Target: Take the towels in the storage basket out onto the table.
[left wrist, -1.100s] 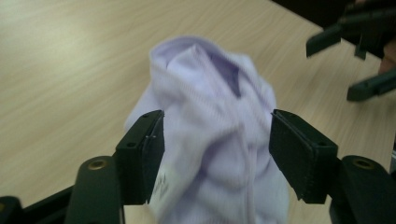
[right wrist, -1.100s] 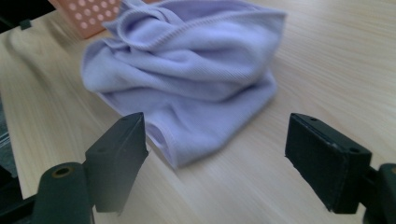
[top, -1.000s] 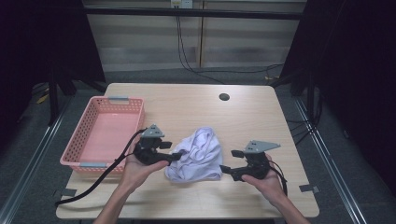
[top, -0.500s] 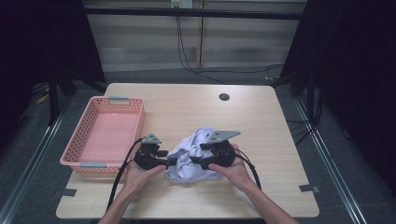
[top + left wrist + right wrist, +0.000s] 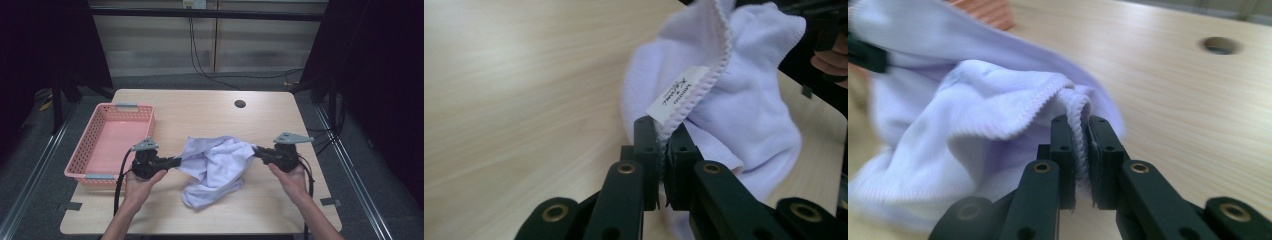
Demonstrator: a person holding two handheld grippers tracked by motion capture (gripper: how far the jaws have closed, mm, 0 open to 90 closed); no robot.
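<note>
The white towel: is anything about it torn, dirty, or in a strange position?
Nothing looks damaged. The towel is only bunched and twisted, sagging onto the table between the left gripper and right gripper, each shut on a hemmed edge. Its label is intact. The pink basket sits straight.

Recording lab, bare wooden table [image 5: 200,112] with cable hole [image 5: 240,104], black curtains, loose cables [image 5: 200,60] behind

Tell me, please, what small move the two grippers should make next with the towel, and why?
Probably draw the grippers a little farther apart. The left gripper and the right gripper each clamp a hem of the lavender towel, but in the high view it sags bunched between them onto the table, not yet spread flat.
</note>
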